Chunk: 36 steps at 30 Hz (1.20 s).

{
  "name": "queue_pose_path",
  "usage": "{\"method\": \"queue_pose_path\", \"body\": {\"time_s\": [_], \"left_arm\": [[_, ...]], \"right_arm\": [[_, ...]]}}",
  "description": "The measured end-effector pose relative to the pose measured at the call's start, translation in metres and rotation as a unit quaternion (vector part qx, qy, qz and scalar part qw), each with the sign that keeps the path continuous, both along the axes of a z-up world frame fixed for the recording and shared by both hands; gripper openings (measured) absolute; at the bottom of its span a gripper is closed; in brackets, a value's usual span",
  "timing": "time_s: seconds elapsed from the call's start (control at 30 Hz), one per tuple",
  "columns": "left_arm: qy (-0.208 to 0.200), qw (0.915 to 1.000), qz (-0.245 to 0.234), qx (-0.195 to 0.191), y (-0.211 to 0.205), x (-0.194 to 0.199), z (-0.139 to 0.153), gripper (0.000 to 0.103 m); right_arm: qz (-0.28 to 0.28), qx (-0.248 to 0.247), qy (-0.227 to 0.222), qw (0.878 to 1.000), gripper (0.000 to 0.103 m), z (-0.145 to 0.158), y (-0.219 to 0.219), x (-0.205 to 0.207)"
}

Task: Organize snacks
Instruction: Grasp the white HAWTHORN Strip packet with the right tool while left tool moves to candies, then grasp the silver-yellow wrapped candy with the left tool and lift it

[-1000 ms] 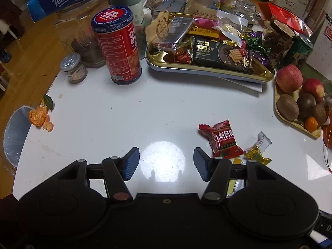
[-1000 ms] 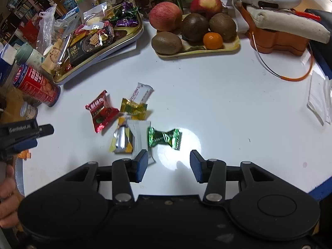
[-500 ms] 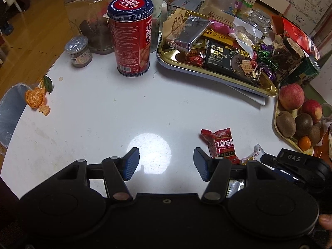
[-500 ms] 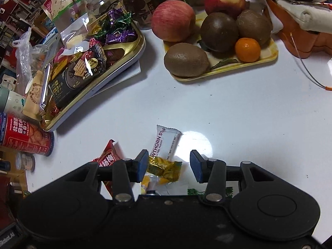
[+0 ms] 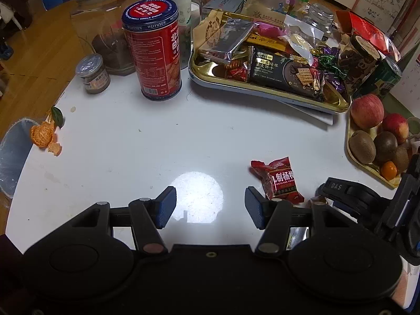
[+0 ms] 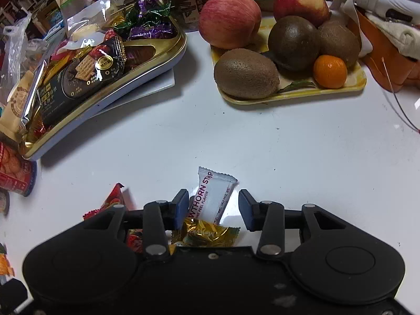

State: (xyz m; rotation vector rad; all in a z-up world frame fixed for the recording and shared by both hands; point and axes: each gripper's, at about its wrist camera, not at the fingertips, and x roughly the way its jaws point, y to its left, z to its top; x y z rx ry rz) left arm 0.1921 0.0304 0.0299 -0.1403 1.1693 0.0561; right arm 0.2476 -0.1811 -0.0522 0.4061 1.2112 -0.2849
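A white hawthorn strip sachet (image 6: pixel 214 197) with purple lettering lies flat on the white counter (image 6: pixel 262 141); a crinkled gold-wrapped candy (image 6: pixel 207 233) sits just beside its near end; a red packet (image 5: pixel 279 181) with white characters lies flat nearby; the gold tray (image 6: pixel 168 52) holds assorted wrapped snacks.
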Motion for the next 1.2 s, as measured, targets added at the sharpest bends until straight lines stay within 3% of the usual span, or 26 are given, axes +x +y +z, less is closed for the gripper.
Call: {"method": "queue_pose_path", "body": {"time_s": [0.03, 0.07, 0.3, 0.47, 0.57, 0.67, 0.9, 1.2], "left_arm": [[0.000, 1.0000, 0.000, 0.000, 0.001, 0.000, 0.000, 0.062], [0.001, 1.0000, 0.000, 0.000, 0.001, 0.001, -0.001, 0.062], [-0.004, 0.9999, -0.016, 0.004, -0.007, 0.000, -0.001, 0.062], [-0.010, 0.9972, -0.073, -0.013, -0.031, -0.006, -0.003, 0.062], [-0.003, 0.9938, -0.108, -0.025, -0.049, -0.011, -0.008, 0.062], [0.016, 0.9906, -0.130, -0.039, -0.066, -0.014, -0.019, 0.062], [0.037, 0.9909, -0.129, 0.005, -0.085, -0.015, -0.046, 0.061], [0.059, 0.9899, -0.125, -0.032, -0.098, -0.010, -0.068, 0.061]], "right_arm": [[0.006, -0.004, 0.000, 1.000, 0.024, 0.000, 0.000, 0.000], [0.014, -0.005, 0.003, 1.000, 0.023, 0.000, 0.000, 0.001], [-0.012, 0.044, -0.007, 0.999, 0.021, 0.018, -0.033, -0.007], [-0.040, 0.064, -0.023, 0.997, 0.021, 0.039, -0.063, -0.018], [-0.052, 0.085, -0.015, 0.995, 0.021, 0.043, -0.077, -0.027], [-0.052, 0.075, 0.004, 0.996, 0.021, 0.044, -0.082, -0.036], [-0.044, 0.075, 0.009, 0.996, 0.021, 0.051, -0.088, -0.054], [-0.040, 0.093, 0.001, 0.995, 0.021, 0.062, -0.092, -0.065]]}}
